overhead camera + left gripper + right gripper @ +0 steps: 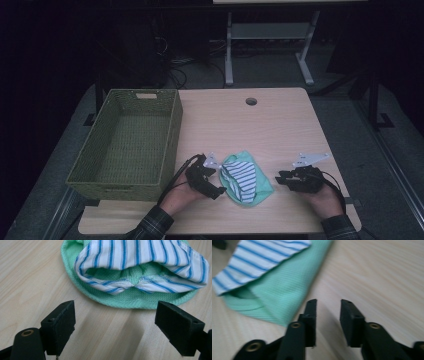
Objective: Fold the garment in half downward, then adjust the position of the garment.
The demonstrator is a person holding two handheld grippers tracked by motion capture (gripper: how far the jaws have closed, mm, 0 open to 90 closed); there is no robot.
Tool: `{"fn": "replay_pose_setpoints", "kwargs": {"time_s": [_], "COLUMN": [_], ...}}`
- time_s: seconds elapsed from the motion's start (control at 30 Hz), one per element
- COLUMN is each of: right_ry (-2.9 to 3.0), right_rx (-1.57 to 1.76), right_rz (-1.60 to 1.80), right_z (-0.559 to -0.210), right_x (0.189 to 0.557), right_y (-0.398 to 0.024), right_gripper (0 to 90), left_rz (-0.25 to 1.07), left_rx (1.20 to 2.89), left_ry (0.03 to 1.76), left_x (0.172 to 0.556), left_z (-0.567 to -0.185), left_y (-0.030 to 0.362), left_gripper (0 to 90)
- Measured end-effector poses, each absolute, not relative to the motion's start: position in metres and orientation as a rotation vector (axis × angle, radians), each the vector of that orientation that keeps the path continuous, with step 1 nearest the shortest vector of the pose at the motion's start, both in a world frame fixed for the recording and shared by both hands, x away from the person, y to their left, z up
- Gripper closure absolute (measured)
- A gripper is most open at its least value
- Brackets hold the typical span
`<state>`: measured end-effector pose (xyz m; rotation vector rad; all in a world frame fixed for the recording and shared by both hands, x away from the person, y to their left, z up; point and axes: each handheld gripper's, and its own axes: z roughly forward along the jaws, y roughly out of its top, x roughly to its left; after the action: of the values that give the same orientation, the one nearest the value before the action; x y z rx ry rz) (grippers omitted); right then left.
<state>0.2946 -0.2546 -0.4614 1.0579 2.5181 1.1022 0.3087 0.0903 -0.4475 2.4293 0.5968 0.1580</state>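
Note:
A folded garment [245, 179], mint green with a white and blue striped part on top, lies on the wooden table [260, 125] near its front edge. My left gripper [216, 178] rests just left of it, jaws wide open and empty. In the left gripper view the garment [140, 255] lies right ahead of the left gripper [115, 308], apart from the pads. My right gripper [281, 179] sits to the garment's right with a short stretch of table between. In the right gripper view the right gripper [328, 303] stands open over bare wood, with the garment [279, 285] at its left.
A green woven basket [172, 135] stands empty along the table's left side, close to my left hand. A round cable hole [251, 101] is near the table's far edge. Beyond the table stand white desk legs [229, 55] on a dark floor.

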Motion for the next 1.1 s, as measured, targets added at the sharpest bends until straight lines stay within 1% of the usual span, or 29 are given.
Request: {"fn": "replay_pose_setpoints", "kwargs": {"time_s": [0.03, 0.07, 0.1, 0.13, 0.2, 0.23, 0.33, 0.4, 0.43, 0.6, 0.9, 1.1], "right_ry": [2.478, 2.478, 2.442, 2.442, 2.402, 2.402, 2.351, 2.321, 2.303, 2.295, 2.278, 2.279], "right_rx": [1.090, 1.090, 1.122, 1.122, 1.193, 1.193, 1.213, 1.241, 1.261, 1.264, 1.255, 1.254], "right_rz": [1.103, 1.103, 1.093, 1.093, 1.061, 1.061, 1.044, 1.036, 1.026, 0.976, 0.995, 0.994], "right_z": [-0.462, -0.462, -0.465, -0.465, -0.470, -0.470, -0.472, -0.473, -0.476, -0.480, -0.482, -0.482], "right_x": [0.295, 0.295, 0.295, 0.295, 0.296, 0.296, 0.298, 0.298, 0.300, 0.300, 0.298, 0.298], "right_y": [-0.261, -0.261, -0.267, -0.267, -0.275, -0.275, -0.283, -0.286, -0.289, -0.288, -0.289, -0.289], "right_gripper": [56.1, 56.1, 45.8, 45.8, 37.3, 37.3, 26.7, 22.6, 17.5, 14.6, 13.7, 13.7], "left_rz": [0.156, 0.155, 0.154, 0.154, 0.153, 0.154, 0.148, 0.145, 0.147, 0.152, 0.152, 0.134], "left_rx": [2.430, 2.431, 2.431, 2.428, 2.427, 2.430, 2.429, 2.432, 2.425, 2.422, 2.409, 2.428], "left_ry": [0.597, 0.594, 0.592, 0.593, 0.588, 0.583, 0.573, 0.562, 0.551, 0.536, 0.497, 0.483], "left_x": [0.309, 0.309, 0.308, 0.308, 0.308, 0.308, 0.308, 0.307, 0.307, 0.308, 0.311, 0.311], "left_z": [-0.448, -0.448, -0.448, -0.449, -0.448, -0.447, -0.446, -0.446, -0.445, -0.441, -0.433, -0.438], "left_y": [0.090, 0.090, 0.090, 0.089, 0.089, 0.089, 0.087, 0.085, 0.082, 0.080, 0.067, 0.058], "left_gripper": [16.0, 16.0, 16.0, 16.0, 15.9, 15.9, 16.0, 15.9, 15.9, 15.9, 16.0, 16.2]}}
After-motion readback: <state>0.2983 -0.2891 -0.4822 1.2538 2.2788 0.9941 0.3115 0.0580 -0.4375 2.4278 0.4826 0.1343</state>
